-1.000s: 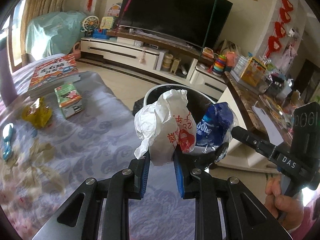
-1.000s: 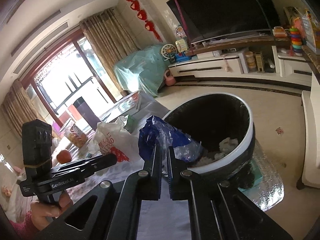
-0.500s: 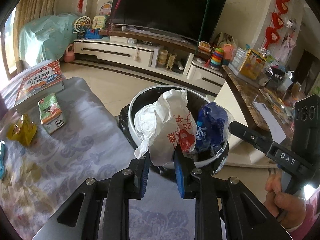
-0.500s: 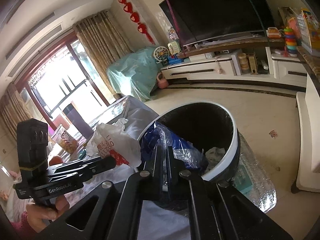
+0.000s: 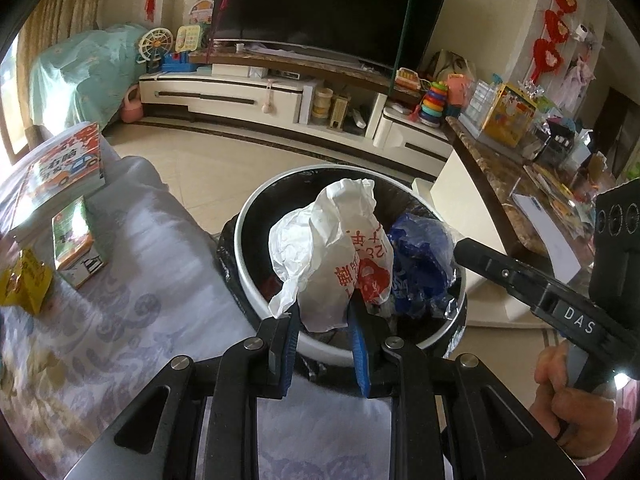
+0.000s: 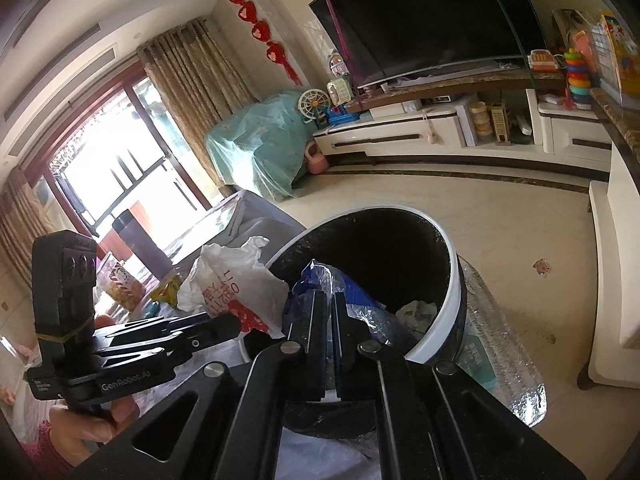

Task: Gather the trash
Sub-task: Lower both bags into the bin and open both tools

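Left gripper [image 5: 322, 312], black with blue pads, is clenched on the lower end of a crumpled white plastic bag with red print [image 5: 328, 248]; the bag stands upright between the pads and sits over the near rim of the round bin with a white rim and a black liner [image 5: 248, 216]; the gripper points forward and slightly down toward the bin's opening. Right gripper [image 6: 328, 312], seen from its own camera with the fingers nearly together, is pinched on a crumpled blue and clear plastic wrapper [image 6: 316, 280]; the wrapper hangs inside the bin's mouth [image 6: 452, 280], just beside the white bag [image 6: 236, 280]. In the left view the right gripper's fingers [image 5: 480, 260] come in from the right, level, tips at the blue wrapper [image 5: 416, 256]; the right hand [image 5: 572, 392] grips its handle low at the frame's edge. In the right view the left hand [image 6: 100, 412] holds its tool from below, fingers wrapped round the handle. Crumpled paper [image 6: 416, 312] lies at the bin's bottom. A table in pale patterned cloth [image 5: 132, 300] touches the bin's left side and carries a picture book [image 5: 60, 172], a small green carton [image 5: 76, 240] and a yellow wrapper [image 5: 24, 284].
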`<state>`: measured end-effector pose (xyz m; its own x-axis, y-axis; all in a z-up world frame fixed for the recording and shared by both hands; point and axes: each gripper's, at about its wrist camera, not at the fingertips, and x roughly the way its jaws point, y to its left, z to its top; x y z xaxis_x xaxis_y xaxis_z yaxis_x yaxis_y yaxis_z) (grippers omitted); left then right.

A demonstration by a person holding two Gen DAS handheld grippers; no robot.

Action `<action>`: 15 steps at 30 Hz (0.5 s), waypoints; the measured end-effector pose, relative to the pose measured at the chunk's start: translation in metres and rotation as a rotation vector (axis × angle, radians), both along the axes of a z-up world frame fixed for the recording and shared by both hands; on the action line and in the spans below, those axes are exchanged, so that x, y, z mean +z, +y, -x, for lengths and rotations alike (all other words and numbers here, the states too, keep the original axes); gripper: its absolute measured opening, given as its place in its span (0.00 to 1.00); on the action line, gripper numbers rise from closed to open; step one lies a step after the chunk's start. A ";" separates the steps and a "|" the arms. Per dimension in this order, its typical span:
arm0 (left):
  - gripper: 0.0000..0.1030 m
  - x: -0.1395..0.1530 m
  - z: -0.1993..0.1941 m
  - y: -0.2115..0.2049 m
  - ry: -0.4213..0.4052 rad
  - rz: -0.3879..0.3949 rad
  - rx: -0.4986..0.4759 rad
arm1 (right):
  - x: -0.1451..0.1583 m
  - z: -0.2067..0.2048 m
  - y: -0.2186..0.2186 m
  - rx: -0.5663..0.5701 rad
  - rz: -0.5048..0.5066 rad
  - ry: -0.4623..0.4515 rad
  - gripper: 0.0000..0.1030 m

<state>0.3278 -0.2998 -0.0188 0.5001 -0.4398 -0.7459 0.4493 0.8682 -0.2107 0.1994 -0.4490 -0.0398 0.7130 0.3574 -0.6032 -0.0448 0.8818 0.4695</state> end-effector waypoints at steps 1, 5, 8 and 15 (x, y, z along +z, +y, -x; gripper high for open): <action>0.22 0.000 -0.001 -0.002 0.001 -0.002 0.000 | 0.000 -0.001 -0.001 -0.001 0.000 0.001 0.02; 0.22 -0.002 -0.006 -0.007 0.008 -0.011 0.003 | -0.002 -0.004 -0.002 -0.002 0.001 0.003 0.02; 0.23 -0.003 -0.010 -0.009 0.013 -0.015 0.005 | -0.003 -0.006 -0.003 -0.002 0.000 0.006 0.02; 0.26 -0.002 -0.016 -0.017 0.019 -0.022 0.012 | -0.004 -0.011 -0.004 -0.004 0.000 0.012 0.02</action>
<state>0.3439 -0.3172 -0.0211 0.4905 -0.4172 -0.7651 0.4350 0.8780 -0.1998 0.2103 -0.4531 -0.0443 0.7070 0.3545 -0.6120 -0.0353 0.8819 0.4701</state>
